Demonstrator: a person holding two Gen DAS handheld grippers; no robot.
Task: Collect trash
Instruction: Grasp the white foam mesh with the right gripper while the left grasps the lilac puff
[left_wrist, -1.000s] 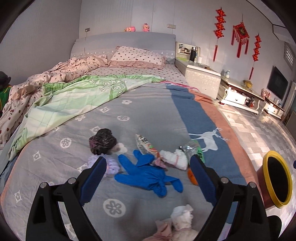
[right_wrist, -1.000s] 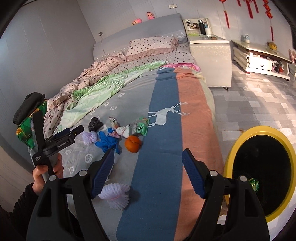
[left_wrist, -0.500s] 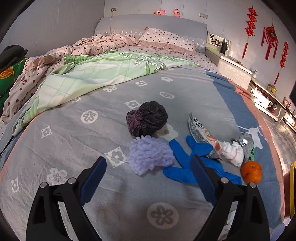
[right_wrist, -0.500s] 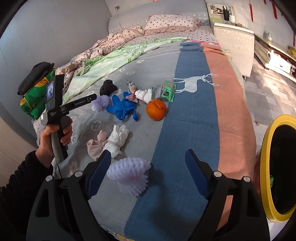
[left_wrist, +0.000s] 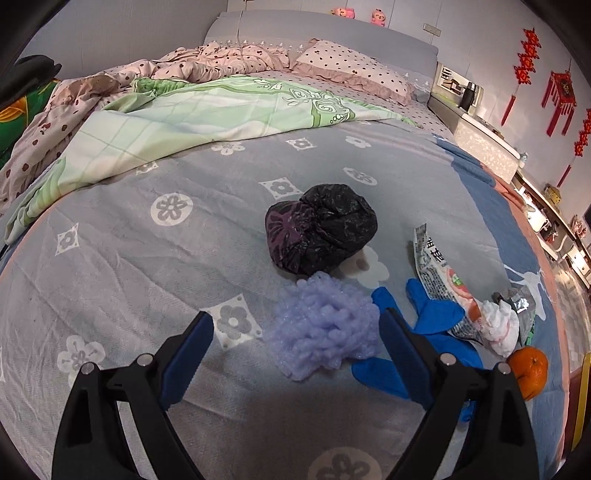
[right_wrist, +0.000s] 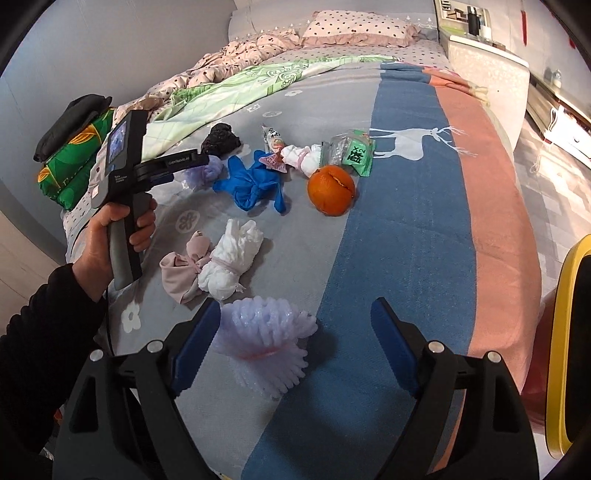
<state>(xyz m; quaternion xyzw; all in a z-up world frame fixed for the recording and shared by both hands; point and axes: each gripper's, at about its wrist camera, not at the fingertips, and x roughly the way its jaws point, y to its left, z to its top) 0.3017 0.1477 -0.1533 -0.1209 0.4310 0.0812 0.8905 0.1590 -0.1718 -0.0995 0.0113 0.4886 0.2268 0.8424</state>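
Observation:
Trash lies scattered on the grey bedspread (left_wrist: 110, 266). My left gripper (left_wrist: 295, 350) is open, and a lilac foam net (left_wrist: 325, 332) lies between its fingers, close to the right one, not gripped. Beyond it sit a black plastic bag (left_wrist: 321, 232), a blue glove (left_wrist: 432, 328), a snack wrapper (left_wrist: 436, 266), a white wad (left_wrist: 498, 328) and an orange (left_wrist: 528, 373). My right gripper (right_wrist: 295, 343) is open around a pale fruit foam net (right_wrist: 266, 339) near its left finger. In the right wrist view a hand holds the left gripper (right_wrist: 201, 162) over the lilac net.
A pink wad and a white wad (right_wrist: 214, 266) lie just beyond the right gripper, with a green packet (right_wrist: 351, 151) past the orange (right_wrist: 332, 190). A yellow-rimmed bin (right_wrist: 569, 350) stands off the bed's right edge. Rumpled quilts (left_wrist: 207, 114) cover the far half.
Both grippers have sunk toward the bed. The left view swung onto the lilac net; the pale foam net has come between the right fingers, which stand a little wider.

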